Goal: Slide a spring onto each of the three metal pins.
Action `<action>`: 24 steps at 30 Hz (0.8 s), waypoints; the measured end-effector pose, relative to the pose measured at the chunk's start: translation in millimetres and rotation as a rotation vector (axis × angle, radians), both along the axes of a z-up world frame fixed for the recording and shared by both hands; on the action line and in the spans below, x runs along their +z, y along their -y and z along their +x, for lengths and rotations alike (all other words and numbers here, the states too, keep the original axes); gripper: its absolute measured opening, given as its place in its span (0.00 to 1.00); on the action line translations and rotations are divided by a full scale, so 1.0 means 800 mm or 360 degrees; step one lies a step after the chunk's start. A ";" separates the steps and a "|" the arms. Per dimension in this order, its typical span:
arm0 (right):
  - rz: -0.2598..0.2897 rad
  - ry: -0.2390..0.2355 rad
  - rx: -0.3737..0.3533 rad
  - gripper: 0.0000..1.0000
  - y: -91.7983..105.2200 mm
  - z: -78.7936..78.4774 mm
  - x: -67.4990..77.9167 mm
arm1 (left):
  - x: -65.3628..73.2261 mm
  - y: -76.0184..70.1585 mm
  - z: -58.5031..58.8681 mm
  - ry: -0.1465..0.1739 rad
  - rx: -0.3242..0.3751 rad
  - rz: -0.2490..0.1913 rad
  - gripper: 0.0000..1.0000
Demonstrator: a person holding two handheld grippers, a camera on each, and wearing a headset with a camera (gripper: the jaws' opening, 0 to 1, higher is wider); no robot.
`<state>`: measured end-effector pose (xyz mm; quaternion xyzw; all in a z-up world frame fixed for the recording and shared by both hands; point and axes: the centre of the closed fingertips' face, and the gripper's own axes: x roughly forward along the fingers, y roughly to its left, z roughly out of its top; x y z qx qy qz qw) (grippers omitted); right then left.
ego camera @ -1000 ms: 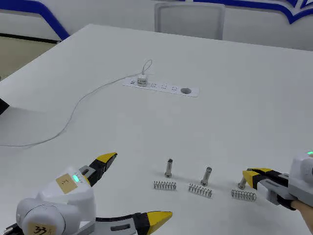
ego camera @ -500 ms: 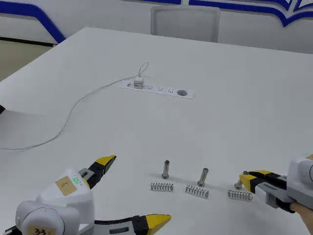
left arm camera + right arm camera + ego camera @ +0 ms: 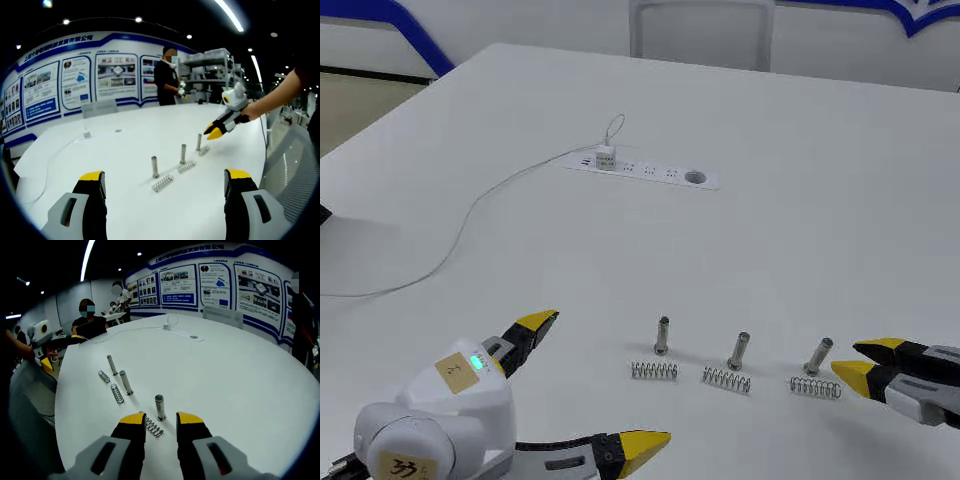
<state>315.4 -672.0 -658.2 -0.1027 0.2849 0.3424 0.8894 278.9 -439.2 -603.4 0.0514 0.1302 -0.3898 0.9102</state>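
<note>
The left gripper [image 3: 595, 380] is hanging nearest the person, low over the white table [image 3: 790, 240]. Its yellow-tipped jaws are standing wide apart, gripping nothing, with bare tabletop between them.

Just beyond it and to its right, three metal pins are standing on end in a row. They are the left pin [image 3: 662, 335], the middle pin [image 3: 738, 350] and the right pin [image 3: 817, 355]. A spring is lying flat on the table on the near side of each: the left spring [image 3: 654, 371], the middle spring [image 3: 726, 379] and the right spring [image 3: 815, 387]. No spring is sitting on a pin.

At the right end of the row, the right gripper [image 3: 860, 358] is pointing its tips at the right spring. Its jaws are parted by a narrow gap and holding nothing. In the right gripper view that spring is lying just ahead of the gap, apparently untouched.

In both gripper views the table's curved edge is running not far from the row on the person's side.

Past the pins, a broad bare stretch is reaching to a power strip [image 3: 645, 170] with a white plug [image 3: 606, 157]. Its thin cable [image 3: 470, 215] is trailing off to the left. A chair [image 3: 695, 30] is standing at the far edge.
</note>
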 end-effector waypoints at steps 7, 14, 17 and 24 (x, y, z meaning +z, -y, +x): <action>-0.0111 -0.0059 0.0136 0.24 -0.006 -0.006 -0.032 | -0.003 -0.009 0.005 -0.0026 0.0056 -0.0010 1.00; -0.0143 -0.0054 0.0286 0.23 -0.012 -0.003 -0.042 | -0.005 -0.007 0.004 -0.0042 0.0061 -0.0018 1.00; -0.0127 -0.0079 0.0343 0.22 -0.014 -0.005 -0.045 | -0.008 -0.009 0.004 -0.0054 0.0066 -0.0009 1.00; -0.0125 -0.0104 0.0456 0.18 -0.018 -0.010 -0.051 | -0.010 -0.007 0.004 -0.0071 0.0063 -0.0012 1.00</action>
